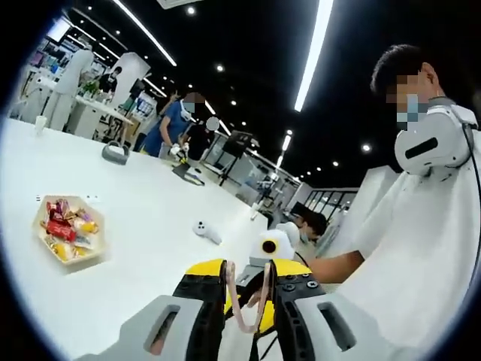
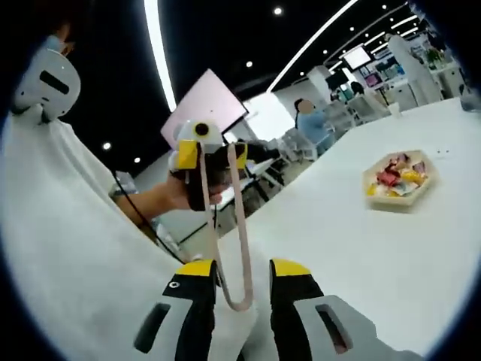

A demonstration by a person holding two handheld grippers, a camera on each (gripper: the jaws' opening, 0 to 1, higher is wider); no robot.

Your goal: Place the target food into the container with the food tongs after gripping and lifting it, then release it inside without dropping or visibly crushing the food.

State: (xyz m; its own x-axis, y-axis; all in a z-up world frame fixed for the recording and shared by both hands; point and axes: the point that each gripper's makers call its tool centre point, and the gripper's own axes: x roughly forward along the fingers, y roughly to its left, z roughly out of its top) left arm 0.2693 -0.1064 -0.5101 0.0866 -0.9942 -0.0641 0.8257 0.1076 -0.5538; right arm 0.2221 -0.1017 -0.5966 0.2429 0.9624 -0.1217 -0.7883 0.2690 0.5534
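Observation:
Pinkish food tongs (image 1: 245, 320) sit between my left gripper's (image 1: 248, 282) yellow-and-black jaws, with both tong arms against the jaws' inner faces. In the right gripper view the tongs (image 2: 242, 248) run from their rounded bend between my right gripper's (image 2: 244, 289) jaws up to the left gripper (image 2: 204, 162), which a hand holds. The bend is narrower than the right jaws' gap. A shallow beige container (image 1: 39, 235) of wrapped sweets rests on the white table (image 1: 143, 271), far left of the left gripper, and the same container (image 2: 397, 197) lies to the upper right in the right gripper view. The right gripper (image 1: 276, 248) faces the left one closely.
A person in a white top (image 1: 421, 256) stands close on the right. A small white object (image 1: 207, 232) lies on the table beyond the container, and a grey object (image 1: 115, 153) sits further back. Several people and desks are in the background.

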